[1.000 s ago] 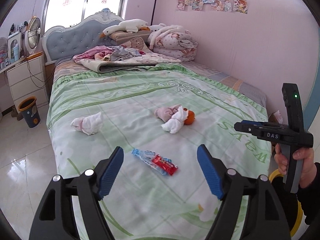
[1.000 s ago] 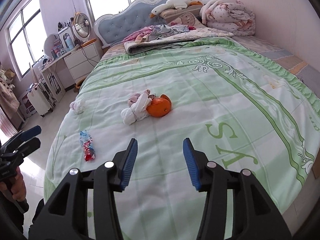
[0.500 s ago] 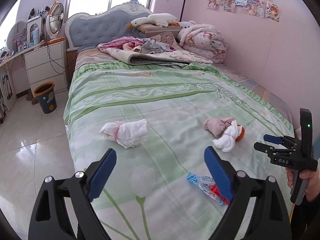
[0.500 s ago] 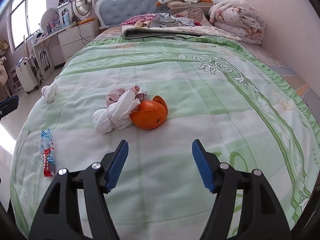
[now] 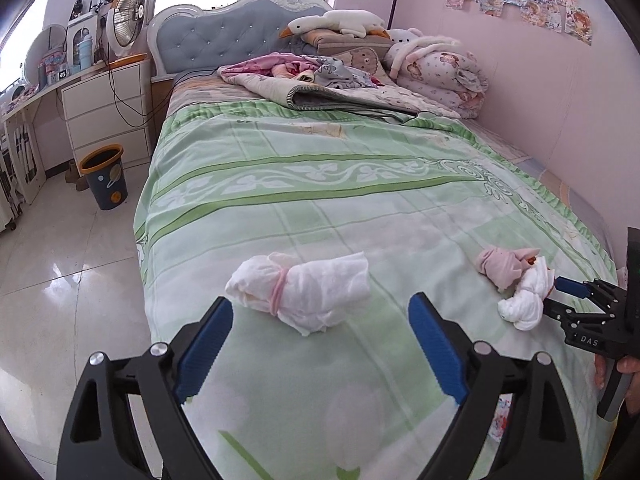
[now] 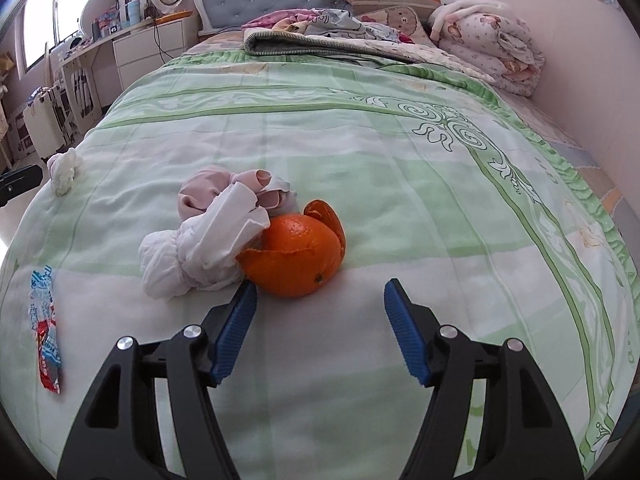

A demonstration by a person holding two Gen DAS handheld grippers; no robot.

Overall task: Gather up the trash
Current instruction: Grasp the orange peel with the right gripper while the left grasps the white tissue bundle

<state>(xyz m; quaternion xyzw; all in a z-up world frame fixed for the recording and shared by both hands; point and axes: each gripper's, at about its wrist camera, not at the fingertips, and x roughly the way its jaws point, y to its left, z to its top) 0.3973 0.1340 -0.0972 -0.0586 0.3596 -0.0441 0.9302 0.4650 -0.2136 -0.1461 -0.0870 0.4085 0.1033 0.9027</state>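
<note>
An orange peel (image 6: pixel 298 258) lies on the green bedspread (image 6: pixel 360 128), touching a white and pink rolled sock pile (image 6: pixel 208 240). My right gripper (image 6: pixel 320 316) is open and empty, just short of the peel. A red and blue snack wrapper (image 6: pixel 46 332) lies at the left. In the left wrist view, my left gripper (image 5: pixel 320 340) is open and empty just in front of a white cloth bundle tied with a pink band (image 5: pixel 304 292). The sock pile (image 5: pixel 516 284) and the right gripper (image 5: pixel 576 304) show at the right.
A blue bin with an orange rim (image 5: pixel 105 176) stands on the tiled floor left of the bed, by a white dresser (image 5: pixel 108 116). Folded blankets and a plush goose (image 5: pixel 336 24) lie at the headboard. A pink wall (image 5: pixel 560 92) runs along the right side.
My left gripper has swung left and closer to the white tied bundle; the wrapper has slid out of its view. My right gripper has moved forward close to the orange peel.
</note>
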